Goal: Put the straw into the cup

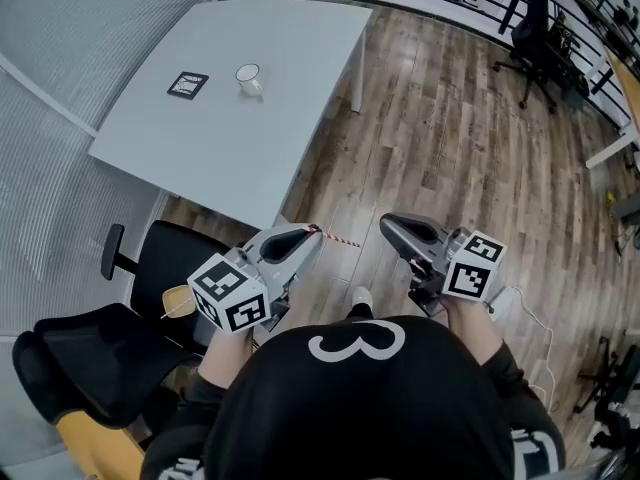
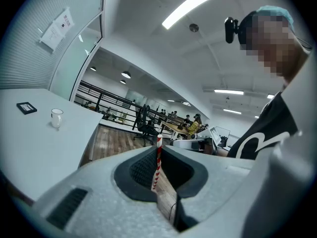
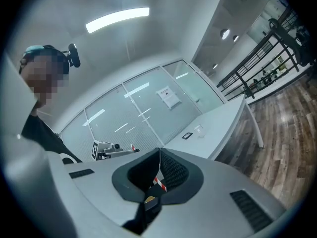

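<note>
Your left gripper [image 1: 312, 234] is clamped on the thin red-and-white striped paper straw [image 1: 338, 238]. In the left gripper view the straw stands upright, pinched between the dark pads, with its top just above the tips. In the head view it sticks out sideways from those tips toward your right gripper [image 1: 388, 224] and stops short of it. Your right gripper has its jaws together at the tips. A short red-and-white striped bit shows low in the hollow behind them, and what it is cannot be told.

Both grippers hang over the brown wooden plank floor [image 1: 430, 148], short of the near corner of the white rectangular bench [image 1: 250, 138]. A black office chair [image 1: 165, 268] sits at the bench's near edge, beside your left gripper's marker cube.

Toward the bench's far half, the white dark-rimmed cup [image 1: 248, 78] stands upright, well apart from the straw. A flat black square card [image 1: 187, 85] lies just beside the cup.
</note>
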Tool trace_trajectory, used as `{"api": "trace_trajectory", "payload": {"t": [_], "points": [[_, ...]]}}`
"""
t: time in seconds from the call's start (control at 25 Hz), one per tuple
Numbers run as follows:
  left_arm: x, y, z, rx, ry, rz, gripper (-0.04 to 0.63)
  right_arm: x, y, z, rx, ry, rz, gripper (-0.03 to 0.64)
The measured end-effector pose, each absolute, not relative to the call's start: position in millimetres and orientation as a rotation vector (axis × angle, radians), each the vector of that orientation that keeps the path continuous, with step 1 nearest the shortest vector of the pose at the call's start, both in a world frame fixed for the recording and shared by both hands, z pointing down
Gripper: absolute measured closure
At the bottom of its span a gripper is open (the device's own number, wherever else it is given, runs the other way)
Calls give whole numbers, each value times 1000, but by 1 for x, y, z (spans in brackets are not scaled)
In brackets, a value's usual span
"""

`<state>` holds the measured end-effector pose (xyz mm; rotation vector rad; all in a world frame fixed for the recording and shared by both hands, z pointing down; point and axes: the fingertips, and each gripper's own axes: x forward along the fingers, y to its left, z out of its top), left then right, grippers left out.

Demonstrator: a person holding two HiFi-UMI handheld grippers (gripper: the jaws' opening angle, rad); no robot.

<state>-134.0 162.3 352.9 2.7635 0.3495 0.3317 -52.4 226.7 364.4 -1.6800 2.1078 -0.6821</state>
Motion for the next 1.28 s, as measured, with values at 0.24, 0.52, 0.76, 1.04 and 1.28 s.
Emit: {"api": "trace_trajectory", "payload": {"t": [0.24,0.52,0.76,1.04,1.28], "points": [[-87,153,356,2770,327,348,561,-2,213,364,-1659,2124,-668,603],[-46,155,344,2803,345,324,561,40,214,349,-1674,2129,-602,601],[-34,154,336,2820,359,292,561,53,221,341,-1700,2121,-569,601],[-25,147,332,2831,373,278,561,64,214,338,-1711,2113,-563,601],[-12,120,338,2805,347,273,561,74,188,347,-1699,2125,-608,601]]}}
